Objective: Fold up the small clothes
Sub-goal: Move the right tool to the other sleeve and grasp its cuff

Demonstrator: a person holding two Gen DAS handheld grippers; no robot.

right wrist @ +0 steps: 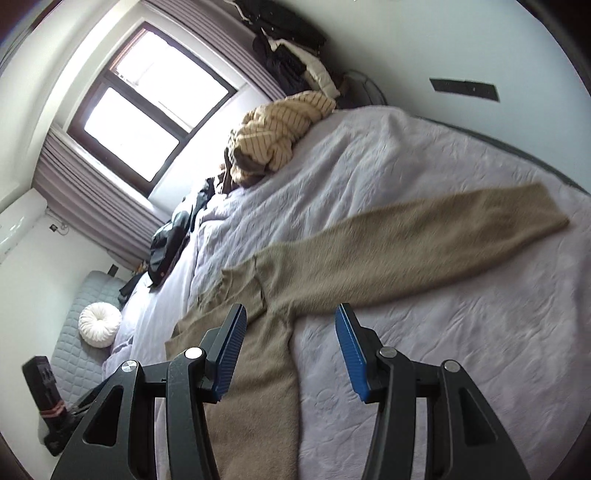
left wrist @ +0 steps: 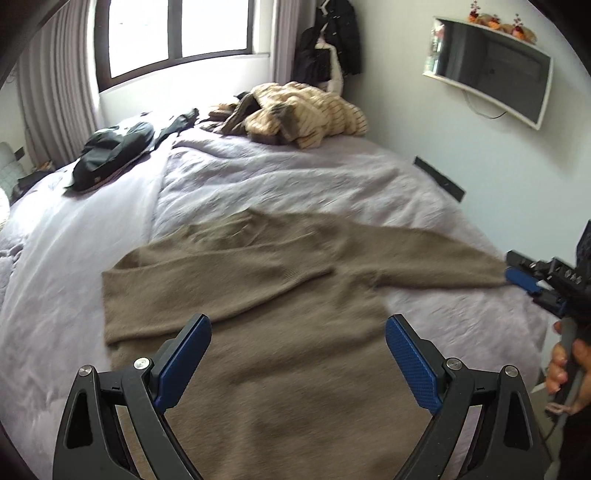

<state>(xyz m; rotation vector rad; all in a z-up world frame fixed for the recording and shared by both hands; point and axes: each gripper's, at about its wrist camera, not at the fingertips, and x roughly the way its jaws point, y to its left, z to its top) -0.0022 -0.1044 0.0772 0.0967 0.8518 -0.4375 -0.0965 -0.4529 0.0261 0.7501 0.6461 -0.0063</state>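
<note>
A tan knit sweater lies flat on the lavender bedspread. Its left sleeve is folded across the chest and its right sleeve stretches out to the right. My left gripper is open and empty, hovering over the sweater's lower body. My right gripper is open and empty above the sweater's side, near the armpit; the outstretched sleeve lies ahead of it. In the left wrist view the right gripper sits at the sleeve's cuff end.
A striped cream garment pile and dark clothes lie at the far side of the bed. A window and curtains are behind. A wall TV hangs at right. A grey couch with a white cushion stands beside the bed.
</note>
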